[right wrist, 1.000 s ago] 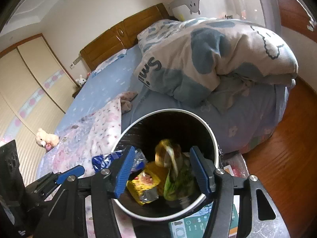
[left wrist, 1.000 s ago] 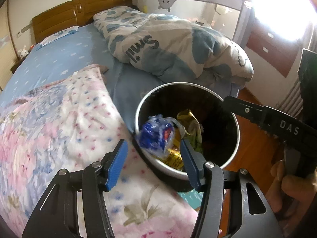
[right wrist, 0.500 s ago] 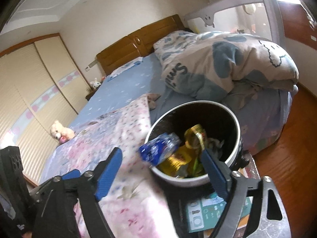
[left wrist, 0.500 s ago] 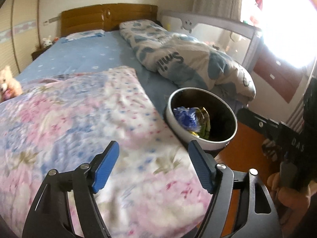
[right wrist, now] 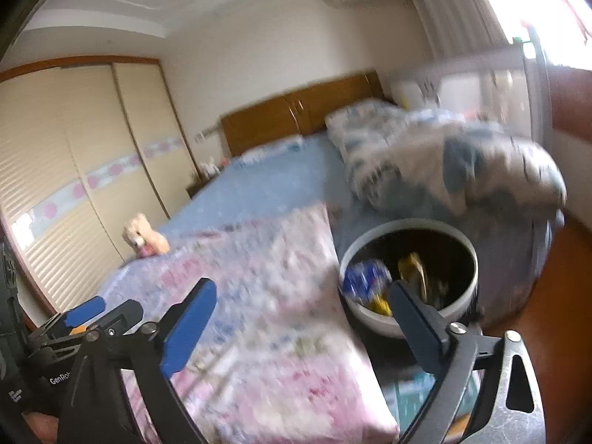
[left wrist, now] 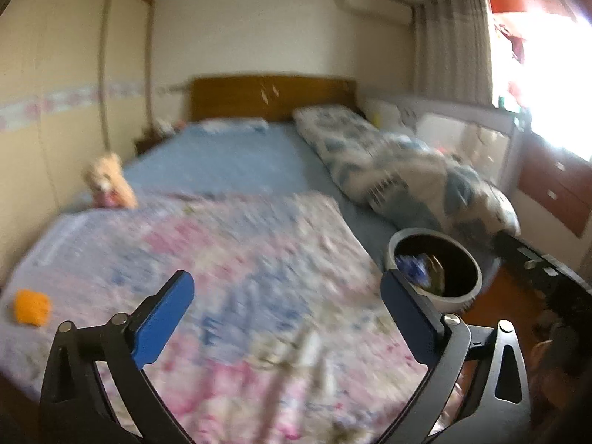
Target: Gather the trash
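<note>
- Both grippers have been pulled back and up from the trash bin (left wrist: pixel 434 266); earlier their fingers framed its rim, now the bin is seen smaller, to the right of each.
- Left gripper (left wrist: pixel 286 318): jaws have just been opening, spread wide, nothing between them; only the floral quilt (left wrist: pixel 229 259) is seen through the gap.
- Right gripper (right wrist: pixel 299 320): jaws have just been opening too, wide apart, empty.
- Trash is seen inside the bin: a blue wrapper (right wrist: pixel 364 277) against the near wall, a yellow wrapper (right wrist: pixel 412 268) beside it.
- Bin is placed at the foot of the bed, just beside the quilt edge, below a bundled blue-and-white duvet (left wrist: pixel 407 174).
- An orange object (left wrist: pixel 31 305), too blurred to identify, lies on the quilt at far left.
- A plush toy (left wrist: pixel 109 181) sits at the bed's left edge.
- Both views are motion-blurred.
</note>
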The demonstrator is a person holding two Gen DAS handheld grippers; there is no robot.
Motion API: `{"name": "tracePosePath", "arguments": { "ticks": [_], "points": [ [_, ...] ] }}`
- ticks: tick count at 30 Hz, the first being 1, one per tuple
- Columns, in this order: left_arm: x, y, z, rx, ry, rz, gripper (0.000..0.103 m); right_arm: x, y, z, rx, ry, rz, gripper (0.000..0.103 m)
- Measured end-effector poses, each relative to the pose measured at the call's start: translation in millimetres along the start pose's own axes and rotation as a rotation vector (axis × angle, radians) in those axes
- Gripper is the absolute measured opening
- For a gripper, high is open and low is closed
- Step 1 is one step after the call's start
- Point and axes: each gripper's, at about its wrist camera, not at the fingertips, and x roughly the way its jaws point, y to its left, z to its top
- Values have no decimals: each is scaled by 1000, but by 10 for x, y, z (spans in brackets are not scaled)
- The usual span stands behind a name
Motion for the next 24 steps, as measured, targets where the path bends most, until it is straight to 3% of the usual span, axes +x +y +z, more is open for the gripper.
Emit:
{"name": "tracePosePath", "arguments": {
  "ticks": [2,5,9,16,24],
  "points": [
    [-126,44,-21,13,-58,54,103,-163,120,52,-43,-89,0,103],
    [-187,94,-98,23,-97,109,103,-260,266,32,-116,-155,-29,103],
    [-197,155,-181,27,-101,144,103,-210,377,-52,-172,-165,-30,103],
    [-144,207,-281,34,-63,161,103,-115,373,-189,-164,-149,-22,103],
    [-188,201,-299,38,-74,172,103,-74,355,-232,-156,-133,-23,103]
  ]
}}
